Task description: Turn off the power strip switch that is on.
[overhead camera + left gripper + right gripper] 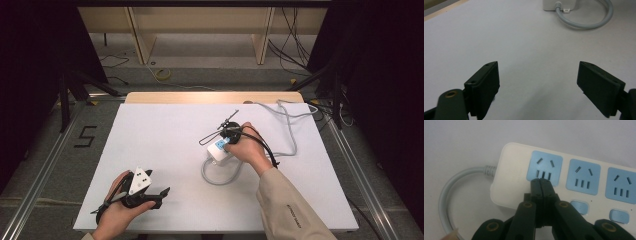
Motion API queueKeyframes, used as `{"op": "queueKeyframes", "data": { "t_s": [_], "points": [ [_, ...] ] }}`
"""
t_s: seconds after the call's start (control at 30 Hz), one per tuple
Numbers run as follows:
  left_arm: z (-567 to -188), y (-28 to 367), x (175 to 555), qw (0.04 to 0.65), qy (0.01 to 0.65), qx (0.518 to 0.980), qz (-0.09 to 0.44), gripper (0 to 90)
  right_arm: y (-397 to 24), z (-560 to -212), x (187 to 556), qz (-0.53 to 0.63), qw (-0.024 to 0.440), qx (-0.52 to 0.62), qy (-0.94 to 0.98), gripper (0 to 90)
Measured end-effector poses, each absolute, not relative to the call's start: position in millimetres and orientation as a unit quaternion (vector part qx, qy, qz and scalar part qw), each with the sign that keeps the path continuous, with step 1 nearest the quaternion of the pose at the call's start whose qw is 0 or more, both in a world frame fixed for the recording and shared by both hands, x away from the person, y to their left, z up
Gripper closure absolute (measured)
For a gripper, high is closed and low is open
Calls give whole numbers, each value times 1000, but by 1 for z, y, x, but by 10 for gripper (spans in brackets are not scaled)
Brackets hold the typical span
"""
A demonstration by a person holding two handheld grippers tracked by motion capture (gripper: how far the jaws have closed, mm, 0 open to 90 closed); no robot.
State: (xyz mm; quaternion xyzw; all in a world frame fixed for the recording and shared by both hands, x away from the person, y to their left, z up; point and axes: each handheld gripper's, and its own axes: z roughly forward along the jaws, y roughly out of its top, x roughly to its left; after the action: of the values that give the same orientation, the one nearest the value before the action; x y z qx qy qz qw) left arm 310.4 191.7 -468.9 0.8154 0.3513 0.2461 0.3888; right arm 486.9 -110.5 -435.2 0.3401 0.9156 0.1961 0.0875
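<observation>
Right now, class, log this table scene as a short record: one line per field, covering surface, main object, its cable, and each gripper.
surface: white table top
main object: white power strip with blue sockets
cable: grey cord looping from the strip's end
right gripper: jaws closed, tips over the blue end socket
left gripper: jaws wide apart, nothing between, above bare table
</observation>
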Motion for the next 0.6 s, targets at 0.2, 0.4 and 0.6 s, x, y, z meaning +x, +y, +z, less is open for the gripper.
{"op": "queueKeyframes", "data": {
  "t_s": [0.2,0.4,0.6],
  "points": [
    [-469,192,310,387,350,817,246,180,-110,-435,488,196,85,340,916,900],
    [-469,192,310,387,350,817,246,180,-109,-435,487,193,87,342,915,900],
    [-469,192,310,387,350,817,247,180,-109,-436,486,193,89,342,915,900]
  ]
}}
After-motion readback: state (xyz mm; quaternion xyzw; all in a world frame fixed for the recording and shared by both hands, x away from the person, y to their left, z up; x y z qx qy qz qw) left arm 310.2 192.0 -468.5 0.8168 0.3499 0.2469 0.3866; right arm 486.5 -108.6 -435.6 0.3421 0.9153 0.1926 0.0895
